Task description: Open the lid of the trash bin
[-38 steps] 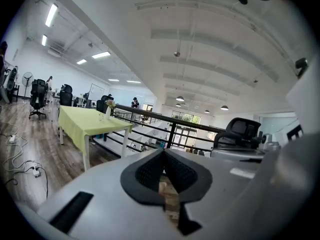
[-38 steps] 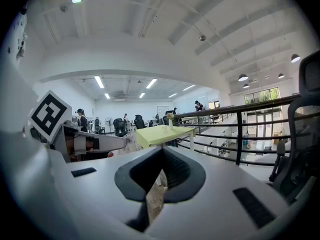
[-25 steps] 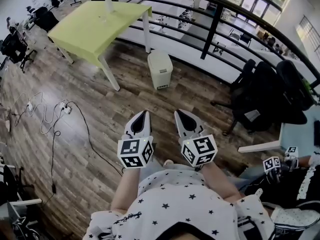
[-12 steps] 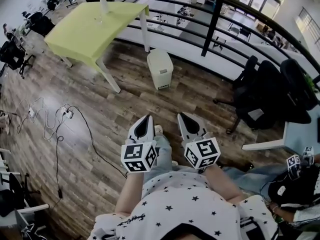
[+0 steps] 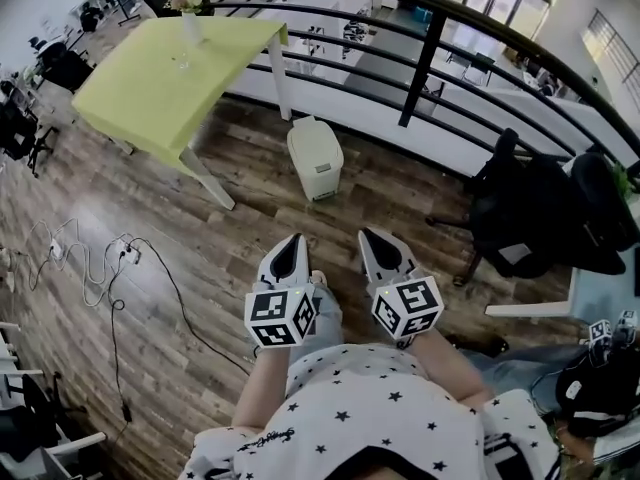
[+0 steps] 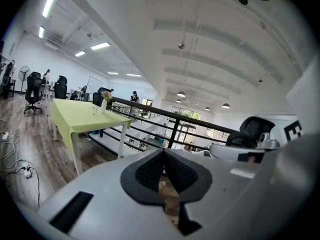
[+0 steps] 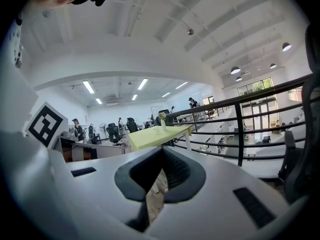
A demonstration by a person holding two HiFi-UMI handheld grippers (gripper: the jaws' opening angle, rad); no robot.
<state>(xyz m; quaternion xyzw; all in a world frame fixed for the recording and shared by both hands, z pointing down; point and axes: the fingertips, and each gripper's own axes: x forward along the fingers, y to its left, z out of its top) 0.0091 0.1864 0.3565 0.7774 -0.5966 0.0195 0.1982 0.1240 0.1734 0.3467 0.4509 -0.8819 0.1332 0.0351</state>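
A cream trash bin (image 5: 315, 156) with its lid down stands on the wooden floor by the railing, ahead of me in the head view. My left gripper (image 5: 293, 240) and right gripper (image 5: 373, 238) are held side by side near my body, well short of the bin, both shut with nothing between the jaws. In the left gripper view the left gripper (image 6: 163, 151) has its jaws meeting at the tips. The right gripper view shows the right gripper (image 7: 162, 151) closed the same way. Neither gripper view shows the bin.
A lime-green table (image 5: 170, 68) with a vase (image 5: 189, 8) stands left of the bin. A black railing (image 5: 430, 48) runs behind it. Black office chairs (image 5: 540, 203) sit at right. Cables and a power strip (image 5: 95, 258) lie on the floor at left.
I have walked forward: the bin and table sit lower and closer in the head view. Both grippers stay shut and side by side.
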